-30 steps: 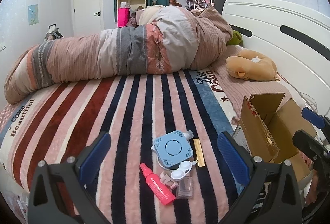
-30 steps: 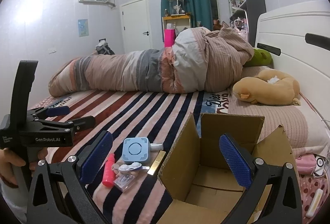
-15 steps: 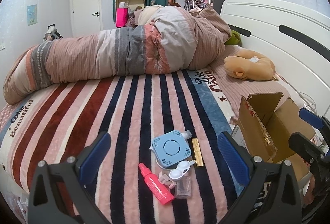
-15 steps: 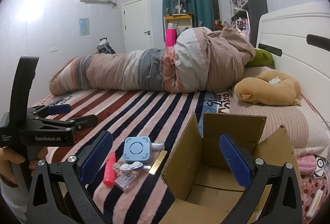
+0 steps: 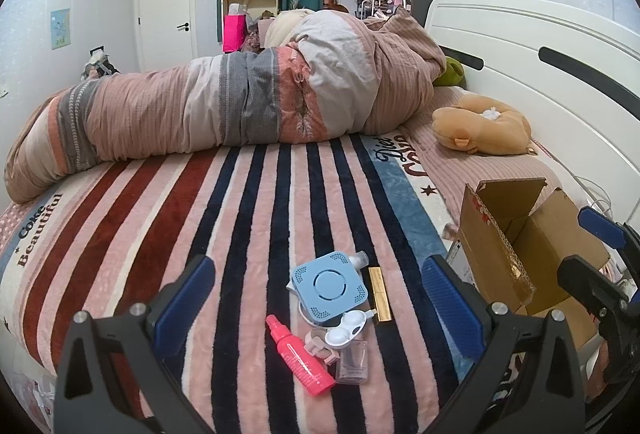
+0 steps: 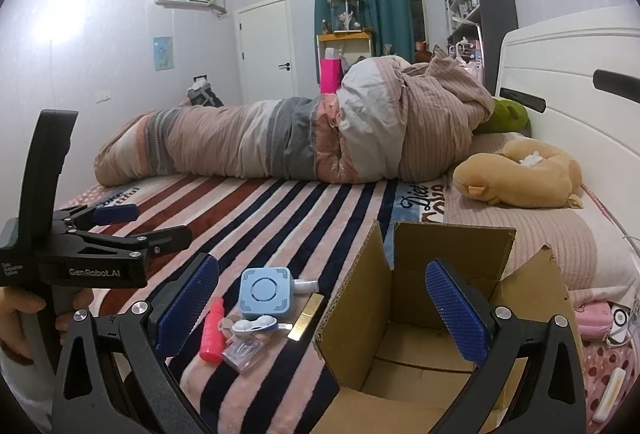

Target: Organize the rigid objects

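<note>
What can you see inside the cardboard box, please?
The cardboard box shows only bare cardboard floor; its near corner sits below the frame, unseen.

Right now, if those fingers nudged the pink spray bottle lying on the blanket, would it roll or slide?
The pink spray bottle looks round and lies on its side, so it would probably roll rather than slide. The fuzzy striped blanket should slow it quickly. It looks like small rigid plastic, likely light, and its smooth surface might slip between the fingers.

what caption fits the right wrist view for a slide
Open right tongs hover over an empty cardboard box beside small toiletries on a striped blanket.
</note>
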Demonstrator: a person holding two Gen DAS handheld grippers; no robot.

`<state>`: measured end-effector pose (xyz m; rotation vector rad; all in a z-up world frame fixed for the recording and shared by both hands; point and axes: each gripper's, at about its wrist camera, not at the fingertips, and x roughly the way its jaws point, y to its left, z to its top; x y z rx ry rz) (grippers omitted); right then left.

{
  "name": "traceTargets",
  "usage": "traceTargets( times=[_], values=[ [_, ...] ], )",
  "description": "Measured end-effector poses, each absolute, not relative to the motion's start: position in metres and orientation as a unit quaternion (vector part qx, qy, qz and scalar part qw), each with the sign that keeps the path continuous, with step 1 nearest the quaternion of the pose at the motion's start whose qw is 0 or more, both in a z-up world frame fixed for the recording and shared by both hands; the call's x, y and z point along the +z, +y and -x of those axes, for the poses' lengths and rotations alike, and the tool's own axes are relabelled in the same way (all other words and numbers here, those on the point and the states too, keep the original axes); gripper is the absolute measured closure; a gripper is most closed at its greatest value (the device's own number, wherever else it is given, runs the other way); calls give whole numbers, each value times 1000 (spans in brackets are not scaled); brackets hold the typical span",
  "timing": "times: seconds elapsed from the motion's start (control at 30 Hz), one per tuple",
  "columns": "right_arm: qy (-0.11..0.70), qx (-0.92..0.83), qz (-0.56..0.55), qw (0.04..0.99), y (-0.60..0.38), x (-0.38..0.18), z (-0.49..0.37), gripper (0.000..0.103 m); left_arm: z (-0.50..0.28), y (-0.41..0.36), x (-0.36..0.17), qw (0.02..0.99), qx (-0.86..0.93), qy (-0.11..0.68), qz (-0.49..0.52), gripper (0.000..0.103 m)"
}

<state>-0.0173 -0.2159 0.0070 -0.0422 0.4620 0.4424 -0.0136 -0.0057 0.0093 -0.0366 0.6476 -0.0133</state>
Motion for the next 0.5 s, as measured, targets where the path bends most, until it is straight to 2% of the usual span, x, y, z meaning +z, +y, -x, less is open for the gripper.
traceTargets(
  times=[0.3, 0.5],
  values=[
    [235, 211, 20, 949, -210, 6, 16, 0, 14, -3, 8, 948, -13, 319, 23, 0],
    [205, 191, 51, 959, -192, 12, 22, 0, 14, 17, 7, 949, -25, 311, 37, 0]
  ],
)
